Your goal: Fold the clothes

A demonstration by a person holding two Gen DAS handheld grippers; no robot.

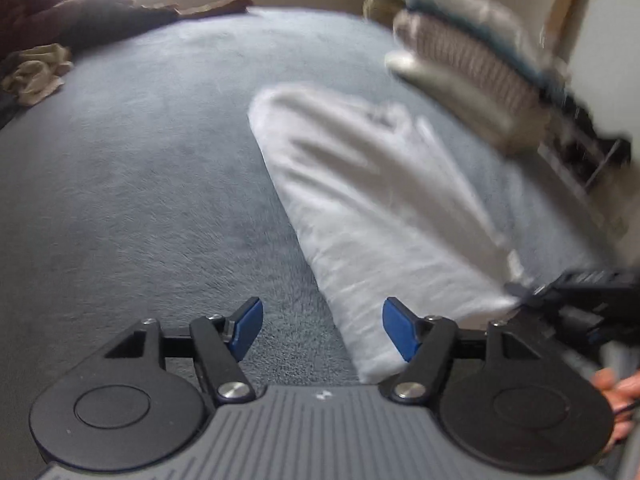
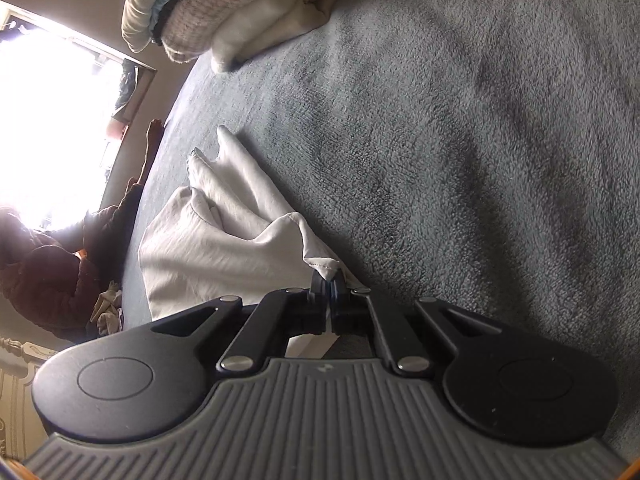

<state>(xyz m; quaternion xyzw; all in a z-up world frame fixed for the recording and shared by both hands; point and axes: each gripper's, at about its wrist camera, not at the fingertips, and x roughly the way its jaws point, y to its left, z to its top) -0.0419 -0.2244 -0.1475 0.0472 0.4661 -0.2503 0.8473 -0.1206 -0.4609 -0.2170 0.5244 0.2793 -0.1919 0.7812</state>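
A white garment (image 1: pixel 360 200) lies stretched out on the grey fleece blanket (image 1: pixel 140 180). My left gripper (image 1: pixel 323 330) is open just above the blanket, and its blue pads (image 1: pixel 248 328) press on nothing; the garment's near end lies beside the right-hand pad. In the right wrist view my right gripper (image 2: pixel 329 284) is shut on a hemmed corner of the white garment (image 2: pixel 208 240), which trails off to the left over the blanket (image 2: pixel 440 140). That right gripper (image 1: pixel 580 300) also shows at the right edge of the left wrist view, at the garment's edge.
A stack of folded clothes (image 1: pixel 472 60) sits at the blanket's far right, seen too in the right wrist view (image 2: pixel 208 4). A crumpled beige cloth (image 1: pixel 36 72) and a dark brown heap (image 1: pixel 80 12) lie at the far left. A bright window (image 2: pixel 52 120) glares.
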